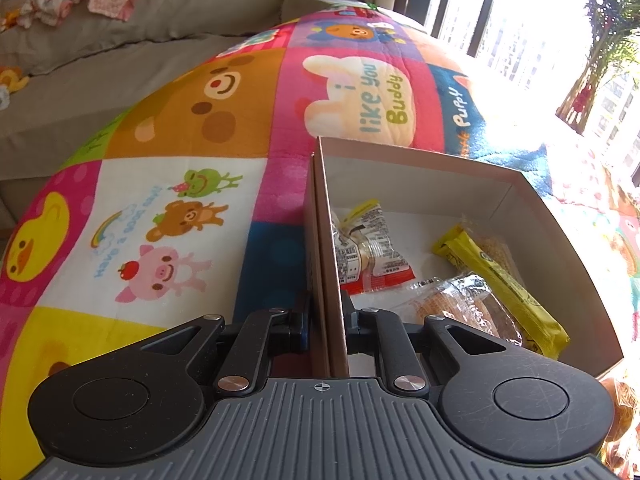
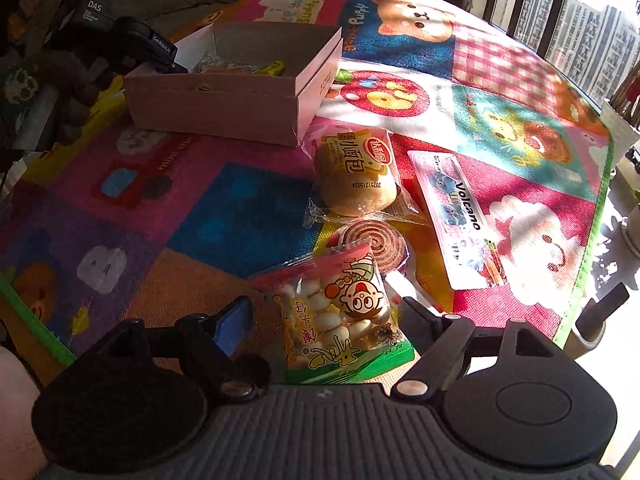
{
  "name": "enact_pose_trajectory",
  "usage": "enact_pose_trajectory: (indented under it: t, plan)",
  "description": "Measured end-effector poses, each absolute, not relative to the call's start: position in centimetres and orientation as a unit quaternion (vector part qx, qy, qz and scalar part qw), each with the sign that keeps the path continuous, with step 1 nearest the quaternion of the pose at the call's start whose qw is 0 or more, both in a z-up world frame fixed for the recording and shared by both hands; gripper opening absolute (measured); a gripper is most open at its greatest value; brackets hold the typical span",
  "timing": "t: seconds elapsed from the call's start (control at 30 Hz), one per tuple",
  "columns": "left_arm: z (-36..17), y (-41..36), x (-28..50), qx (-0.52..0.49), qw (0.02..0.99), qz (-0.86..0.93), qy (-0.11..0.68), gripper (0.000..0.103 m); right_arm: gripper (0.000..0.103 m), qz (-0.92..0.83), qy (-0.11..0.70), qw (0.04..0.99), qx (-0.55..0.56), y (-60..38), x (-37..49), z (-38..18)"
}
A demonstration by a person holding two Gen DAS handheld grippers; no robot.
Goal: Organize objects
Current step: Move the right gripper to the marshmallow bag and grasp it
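Note:
My left gripper (image 1: 327,322) is shut on the left wall of a cardboard box (image 1: 326,240). Inside lie a small bun packet (image 1: 366,250), a yellow snack bar (image 1: 504,284) and a brown wafer packet (image 1: 464,304). In the right wrist view the same box (image 2: 224,96) stands at the far left with the left gripper (image 2: 160,50) on its wall. My right gripper (image 2: 326,316) is open around a bag of small white biscuits (image 2: 340,316) lying on the mat. Beyond it lie a spiral-patterned snack (image 2: 376,244), a bread bun packet (image 2: 354,174) and a Volcano packet (image 2: 460,216).
Everything lies on a colourful cartoon play mat (image 2: 224,216). A beige sofa (image 1: 100,52) with clothes stands behind the mat. A window (image 2: 580,20) and potted plants (image 1: 600,48) are on the right, past the mat's green edge (image 2: 592,240).

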State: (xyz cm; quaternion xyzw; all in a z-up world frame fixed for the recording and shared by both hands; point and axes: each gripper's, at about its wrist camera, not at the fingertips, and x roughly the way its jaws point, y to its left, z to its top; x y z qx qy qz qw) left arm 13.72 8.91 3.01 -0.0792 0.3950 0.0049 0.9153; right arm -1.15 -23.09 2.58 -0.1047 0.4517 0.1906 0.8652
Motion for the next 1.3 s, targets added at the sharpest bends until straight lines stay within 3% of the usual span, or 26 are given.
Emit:
enact_pose_trajectory:
  t: [0.1,0.43,0.73,0.97,1.13,1.3]
  plan:
    - [3.0,8.9,13.6,-0.081,0.916,0.004,0.394,0.015,0.057,0.195,0.457,0.861,-0.106,-21.9,-1.3,2.6]
    - [3.0,8.9,13.7,-0.086,0.915,-0.001,0.393,0.016,0.055,0.278,0.444,0.848,-0.078,-15.4,-0.9,2.8]
    - [3.0,8.8,13.7,-0.087,0.915,-0.001,0.393,0.016,0.061,0.276,0.426,0.854,-0.115,-13.4,-1.1,2.2]
    - [2.9,8.8,13.7,-0.087,0.915,0.0,0.394,0.017,0.065,0.207,0.434,0.874,-0.079,-15.8,0.0,2.1]
    - [2.9,8.7,13.7,-0.087,0.915,0.0,0.393,0.016,0.073,0.243,0.445,0.858,-0.077,-14.7,-0.6,2.3]
    - [2.9,8.7,13.7,-0.087,0.915,0.0,0.394,0.016,0.074,0.279,0.442,0.849,-0.08,-13.8,-1.8,2.8]
